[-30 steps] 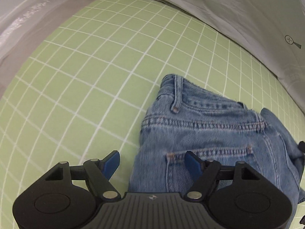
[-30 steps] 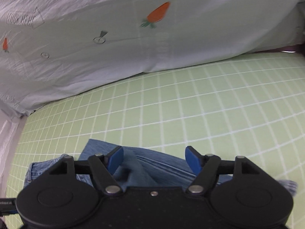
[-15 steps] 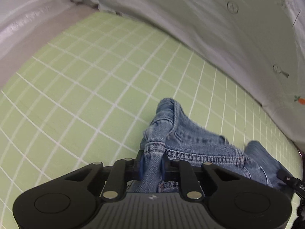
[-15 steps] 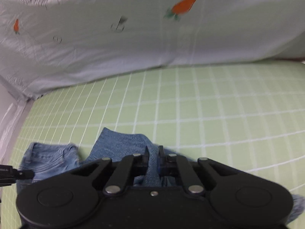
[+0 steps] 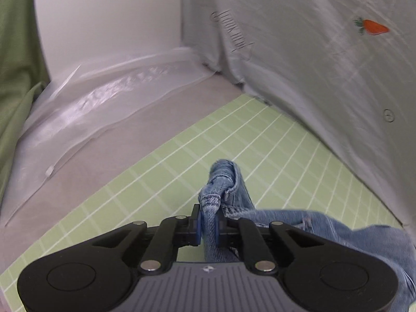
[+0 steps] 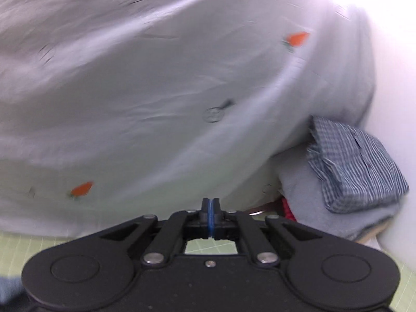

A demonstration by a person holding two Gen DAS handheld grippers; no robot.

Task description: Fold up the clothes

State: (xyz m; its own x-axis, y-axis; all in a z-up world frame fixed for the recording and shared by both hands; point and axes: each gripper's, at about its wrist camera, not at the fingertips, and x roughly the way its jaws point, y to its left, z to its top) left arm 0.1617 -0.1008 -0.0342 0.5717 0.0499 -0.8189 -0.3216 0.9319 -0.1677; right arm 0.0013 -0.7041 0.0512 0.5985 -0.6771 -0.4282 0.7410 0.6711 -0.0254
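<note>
Both grippers have lifted: left gripper jaws clamp the jeans waistband; right gripper jaws closed, contents unseen; fold begins.

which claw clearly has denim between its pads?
The left claw: a bunched fold of jeans stands up between its blue pads. The right claw shows pads pressed together, no cloth visible between them.

Green grid mat, carrot-print sheet, clear plastic sheeting.
</note>
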